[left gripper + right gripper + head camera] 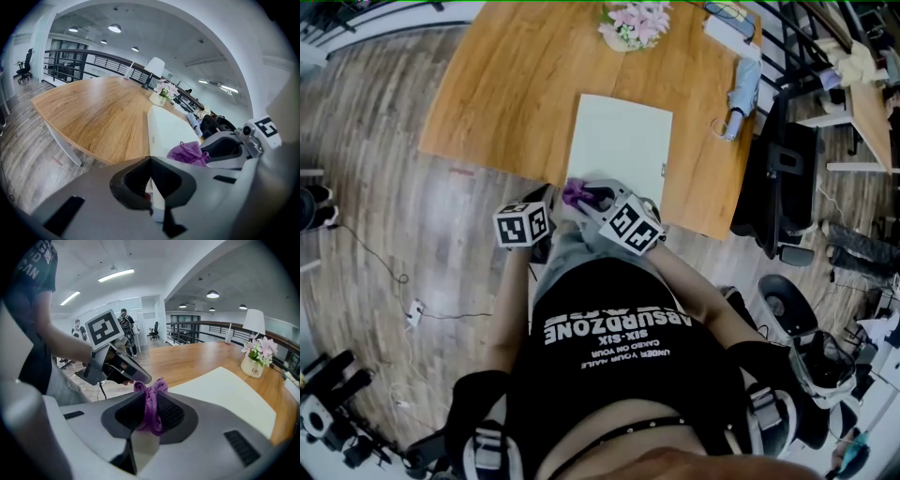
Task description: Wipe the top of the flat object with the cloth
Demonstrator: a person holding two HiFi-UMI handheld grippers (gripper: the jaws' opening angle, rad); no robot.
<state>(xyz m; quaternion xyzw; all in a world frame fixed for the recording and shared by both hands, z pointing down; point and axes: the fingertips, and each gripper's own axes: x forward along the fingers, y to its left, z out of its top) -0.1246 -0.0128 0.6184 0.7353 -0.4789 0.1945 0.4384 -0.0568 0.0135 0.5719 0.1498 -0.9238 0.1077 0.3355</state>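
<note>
Jaws of the right gripper [150, 401] are clamped on a bunched purple cloth [151, 391]. Those of the left gripper [151, 161] are pressed together on nothing.

On the broad light-wood table [497, 84], the pale flat rectangular board [621, 141] lies at centre, and its 6 o'clock edge reaches the table's rim. The cloth hangs at that edge.

Nothing pins the board, so a firm stroke toward 12 o'clock could probably slide it across the wood. A long stroke might also reach the small pot of pink flowers [634, 25] just beyond the board at 12 o'clock. Only a short tuft of cloth stands past the jaw tips, so a steep approach risks hard plastic scraping the surface.

From the head view, both marker cubes cover the jaws and the board's near edge. No view settles whether the cloth touches the board. A small reddish spot low between the left jaws is too unclear to name.
</note>
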